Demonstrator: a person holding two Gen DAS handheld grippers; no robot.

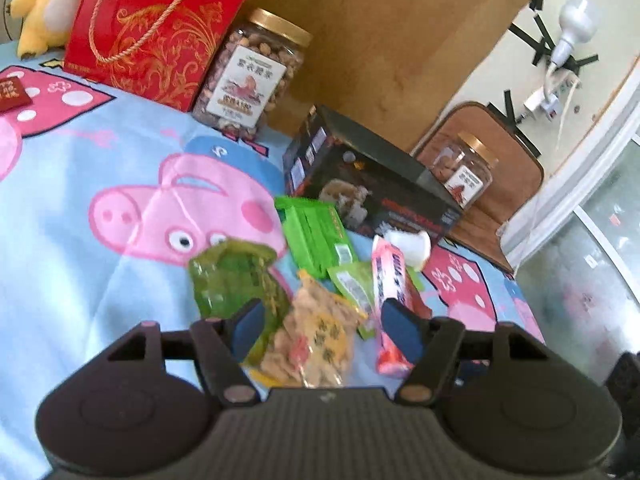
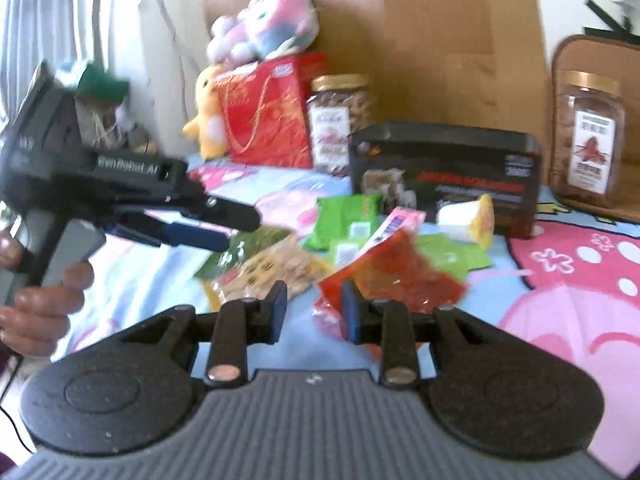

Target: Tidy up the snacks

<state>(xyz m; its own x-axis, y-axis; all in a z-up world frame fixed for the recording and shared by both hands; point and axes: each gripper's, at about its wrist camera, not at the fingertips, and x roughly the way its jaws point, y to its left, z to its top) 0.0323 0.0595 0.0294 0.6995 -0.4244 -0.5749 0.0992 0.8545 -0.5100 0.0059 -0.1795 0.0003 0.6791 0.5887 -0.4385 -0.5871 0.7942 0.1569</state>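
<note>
On the cartoon bedsheet [image 1: 80, 200], snack packets [image 1: 316, 344] are lying between the left hand-held gripper's [image 1: 324, 328] parted fingers, while the right hand-held gripper [image 2: 314, 312] is hovering, fingers apart, near a red packet [image 2: 396, 276].

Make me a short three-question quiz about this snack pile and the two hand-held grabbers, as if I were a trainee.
1. True or false: the left gripper has its fingers shut on a snack.
2. Multiple choice: what stands right beside the red gift box? A) a nut jar B) a kettle C) a bowl
3. Short answer: which packet lies nearest the right gripper?

Key
1. False: the fingers are spread and hold nothing.
2. A, the gold-lidded nut jar.
3. The red snack packet, just ahead of its open fingers.
</note>
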